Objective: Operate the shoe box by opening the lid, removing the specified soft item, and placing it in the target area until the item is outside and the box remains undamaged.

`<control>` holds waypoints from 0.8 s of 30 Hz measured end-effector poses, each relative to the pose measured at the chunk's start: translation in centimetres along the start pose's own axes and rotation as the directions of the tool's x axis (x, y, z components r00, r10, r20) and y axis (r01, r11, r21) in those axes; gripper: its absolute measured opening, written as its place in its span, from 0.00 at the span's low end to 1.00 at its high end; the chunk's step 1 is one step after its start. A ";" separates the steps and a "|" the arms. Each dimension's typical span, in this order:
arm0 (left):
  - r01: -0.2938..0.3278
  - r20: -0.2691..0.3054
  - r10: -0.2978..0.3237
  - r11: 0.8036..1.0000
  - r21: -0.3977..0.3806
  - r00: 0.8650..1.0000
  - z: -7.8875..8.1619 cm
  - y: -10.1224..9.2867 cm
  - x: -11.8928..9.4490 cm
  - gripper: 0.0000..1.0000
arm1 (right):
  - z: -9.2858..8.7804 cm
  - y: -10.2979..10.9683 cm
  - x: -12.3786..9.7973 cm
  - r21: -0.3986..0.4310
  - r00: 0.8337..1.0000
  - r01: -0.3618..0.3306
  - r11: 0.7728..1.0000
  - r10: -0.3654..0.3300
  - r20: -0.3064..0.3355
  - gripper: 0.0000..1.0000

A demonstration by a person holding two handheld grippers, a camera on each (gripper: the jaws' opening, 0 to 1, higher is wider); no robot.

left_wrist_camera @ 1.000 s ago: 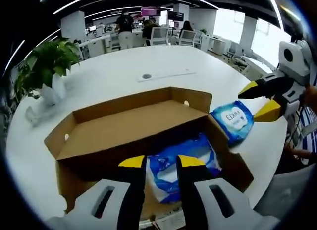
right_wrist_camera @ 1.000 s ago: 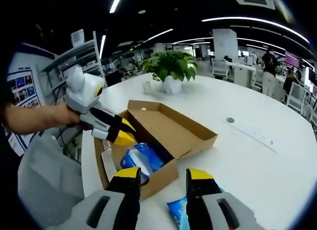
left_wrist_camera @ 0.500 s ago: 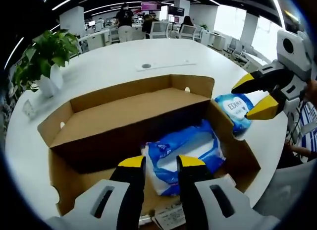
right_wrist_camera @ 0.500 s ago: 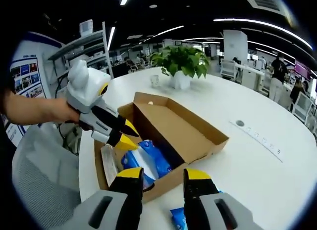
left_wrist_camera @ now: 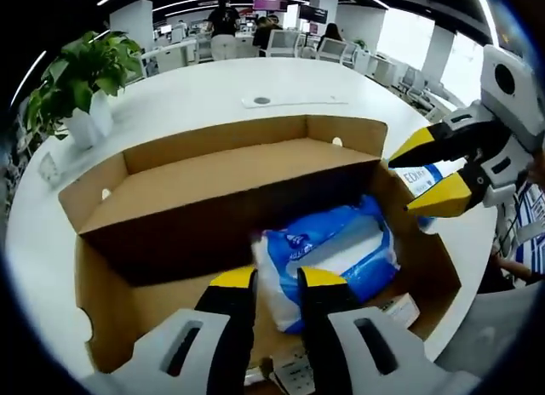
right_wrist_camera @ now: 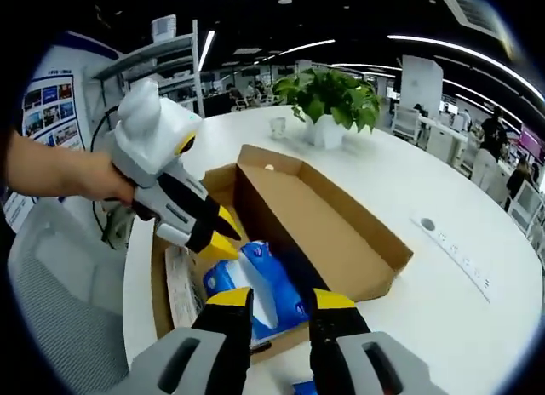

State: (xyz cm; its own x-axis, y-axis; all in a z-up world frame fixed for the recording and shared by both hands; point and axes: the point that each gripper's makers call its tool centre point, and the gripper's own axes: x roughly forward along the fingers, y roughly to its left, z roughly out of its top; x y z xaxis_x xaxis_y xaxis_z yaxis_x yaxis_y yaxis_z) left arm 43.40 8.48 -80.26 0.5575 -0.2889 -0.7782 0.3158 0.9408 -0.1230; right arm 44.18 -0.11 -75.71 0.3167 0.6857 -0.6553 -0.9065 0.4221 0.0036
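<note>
Left gripper view: your left gripper (left_wrist_camera: 277, 277) has its jaws slightly apart, tips poised over the blue pack (left_wrist_camera: 332, 250) lying inside the open box (left_wrist_camera: 162, 242), gripping nothing. Your right gripper (left_wrist_camera: 430, 169) hovers at the box's right end, jaws apart, over a second blue pack (left_wrist_camera: 423, 176) on the table (left_wrist_camera: 196, 105). A plant (left_wrist_camera: 72, 76) stands at the left.

Right gripper view: your right gripper (right_wrist_camera: 271, 299) is empty, jaws apart, above the box's near wall; the lid (right_wrist_camera: 328, 233) lies folded back.
</note>
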 end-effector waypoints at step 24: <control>0.013 -0.017 -0.013 1.000 -0.022 1.000 -0.4 -0.1 0.1 0.00 | -2.0 0.4 4.0 -0.158 0.986 -0.005 0.987 -0.021 -0.163 0.08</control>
State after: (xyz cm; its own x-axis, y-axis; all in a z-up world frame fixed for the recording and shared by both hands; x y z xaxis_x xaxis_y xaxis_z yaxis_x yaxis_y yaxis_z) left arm 43.14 8.41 -80.59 0.5403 -0.2984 -0.7868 0.3061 0.9406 -0.1466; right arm 44.51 1.59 -79.84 0.2861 0.5706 -0.7698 -0.9408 0.3196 -0.1128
